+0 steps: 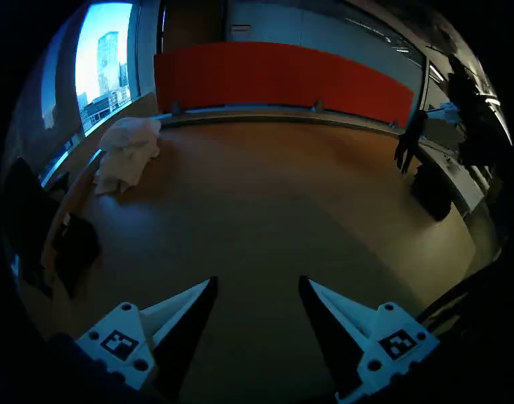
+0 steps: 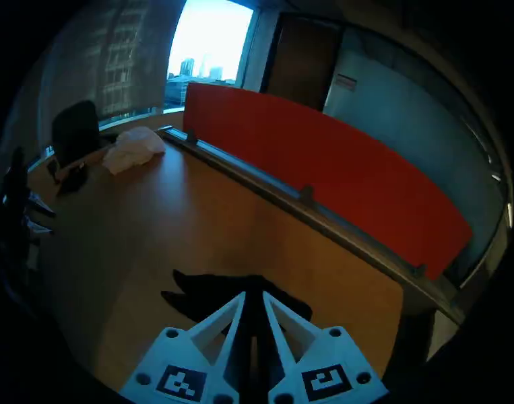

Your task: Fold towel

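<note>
Our left tool (image 1: 257, 286) hangs released, its two fingers spread wide over the bare wooden table (image 1: 270, 195). The white towel (image 1: 127, 153) lies crumpled far ahead of it and off to its left, near the table's far corner, below a window (image 1: 105, 60). A red divider (image 1: 283, 74) runs along the far edge. Our right tool (image 2: 254, 295) is clenched, with its fingers almost together. A dark patch (image 2: 209, 296) sits on the table at its tips, and we cannot tell whether it is cloth or shadow.
</note>
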Motion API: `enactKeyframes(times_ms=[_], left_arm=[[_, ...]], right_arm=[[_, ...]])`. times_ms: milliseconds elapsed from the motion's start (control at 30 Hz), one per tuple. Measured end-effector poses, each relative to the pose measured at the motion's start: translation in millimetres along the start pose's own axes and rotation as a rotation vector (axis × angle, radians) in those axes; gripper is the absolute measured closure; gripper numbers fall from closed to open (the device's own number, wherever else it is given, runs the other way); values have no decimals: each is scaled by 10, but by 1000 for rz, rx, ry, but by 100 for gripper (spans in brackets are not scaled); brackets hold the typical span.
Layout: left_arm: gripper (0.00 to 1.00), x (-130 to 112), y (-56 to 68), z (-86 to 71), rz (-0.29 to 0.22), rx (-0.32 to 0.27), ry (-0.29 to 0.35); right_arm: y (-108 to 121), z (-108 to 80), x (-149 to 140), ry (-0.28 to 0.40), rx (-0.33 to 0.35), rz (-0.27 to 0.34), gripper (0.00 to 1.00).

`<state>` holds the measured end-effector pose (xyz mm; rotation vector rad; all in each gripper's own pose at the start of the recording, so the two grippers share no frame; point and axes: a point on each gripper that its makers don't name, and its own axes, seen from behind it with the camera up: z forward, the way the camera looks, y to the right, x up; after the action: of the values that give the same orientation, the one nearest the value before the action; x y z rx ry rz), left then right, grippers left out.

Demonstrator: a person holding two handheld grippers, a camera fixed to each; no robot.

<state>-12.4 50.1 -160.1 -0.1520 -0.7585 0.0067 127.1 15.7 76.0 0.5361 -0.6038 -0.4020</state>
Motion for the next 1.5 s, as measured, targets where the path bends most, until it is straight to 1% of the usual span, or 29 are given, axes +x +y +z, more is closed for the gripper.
enactKeyframes(times_ms=[300, 533, 667, 833, 1167, 1300, 1500], left_arm=[[12, 36, 49, 11, 10, 6, -6], [12, 38, 97, 20, 16, 7, -13], [12, 52, 121, 30, 19, 6, -15], [12, 70, 152, 40, 23, 3, -16], [12, 104, 183, 61, 31, -1, -16], [12, 112, 199, 59, 37, -4, -15], [12, 108, 245, 43, 47, -12, -13]], right_arm=[[458, -92, -160, -29, -48, 14, 98], [741, -140, -307, -57, -82, 18, 98], [863, -168, -378, -71, -98, 22, 98], [953, -213, -433, -79, -109, 29, 98], [1001, -315, -602, -101, -123, 38, 98], [1044, -407, -718, -115, -136, 43, 98], [1096, -597, -953, -138, -158, 58, 98]])
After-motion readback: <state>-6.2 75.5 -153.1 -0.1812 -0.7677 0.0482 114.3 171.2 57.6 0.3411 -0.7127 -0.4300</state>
